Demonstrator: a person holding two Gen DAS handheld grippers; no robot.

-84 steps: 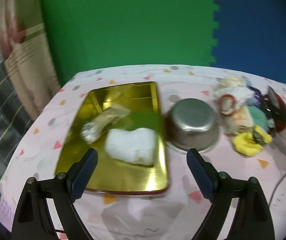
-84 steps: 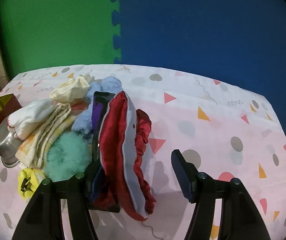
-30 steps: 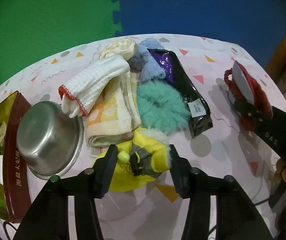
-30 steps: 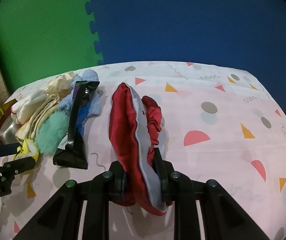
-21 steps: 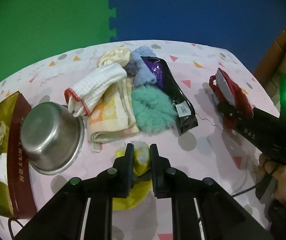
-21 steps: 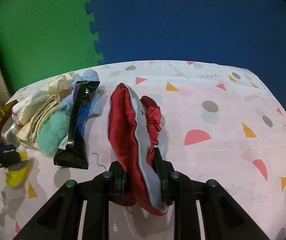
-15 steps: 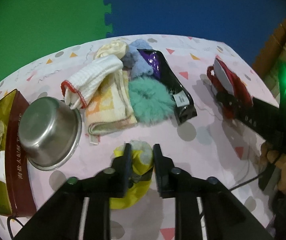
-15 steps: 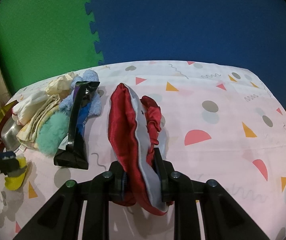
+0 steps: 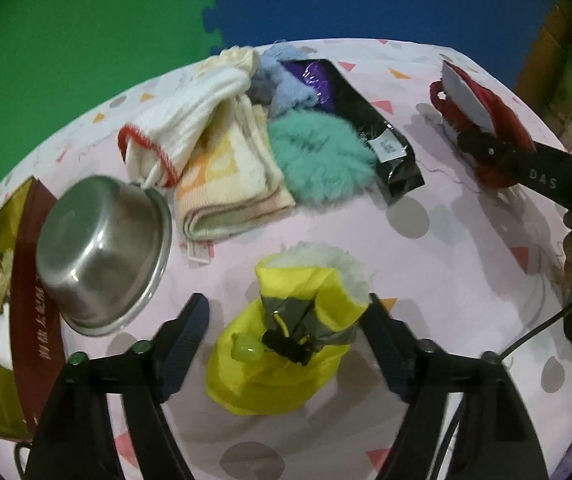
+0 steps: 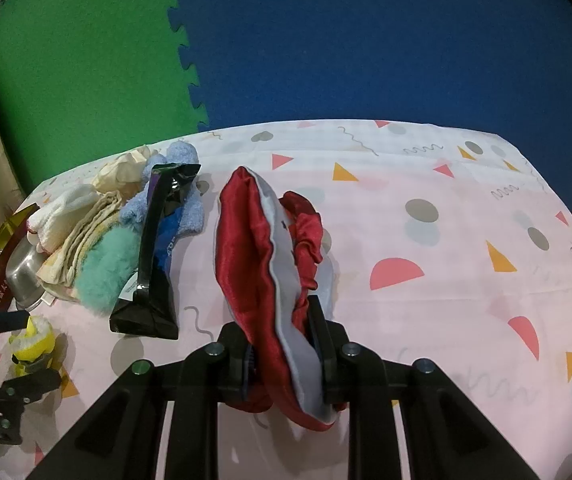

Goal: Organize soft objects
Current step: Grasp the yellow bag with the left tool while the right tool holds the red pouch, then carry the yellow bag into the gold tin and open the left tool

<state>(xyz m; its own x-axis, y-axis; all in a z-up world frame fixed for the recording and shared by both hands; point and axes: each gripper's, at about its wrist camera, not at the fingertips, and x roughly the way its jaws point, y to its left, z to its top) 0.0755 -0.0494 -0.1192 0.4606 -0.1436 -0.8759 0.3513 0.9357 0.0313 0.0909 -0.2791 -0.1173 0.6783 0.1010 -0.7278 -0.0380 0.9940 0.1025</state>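
The left claw stands wide apart, its two fingers on either side of the yellow pouch, which lies on the worktop between them; whether either pad touches the fabric I cannot tell. The pouch has a white fleecy cuff at its far end and a dark cord lock on top.

Beyond it, the pile of soft things sits toward the far-left part of the cloth: the folded cream towel, the white sock with red trim draped over it, the teal fluffy scrunchie, a pale blue fuzzy piece and the black packet lying just beside the scrunchie. The steel bowl rests upside down against the red-and-gold tin near the left edge.

The right claw is clamped on the red satin pouch, which stands upright between its fingers. To its right the patterned cloth runs bare all the way out to the worktop's far and right edges; a narrow strip of cloth separates the red pouch from the black packet.
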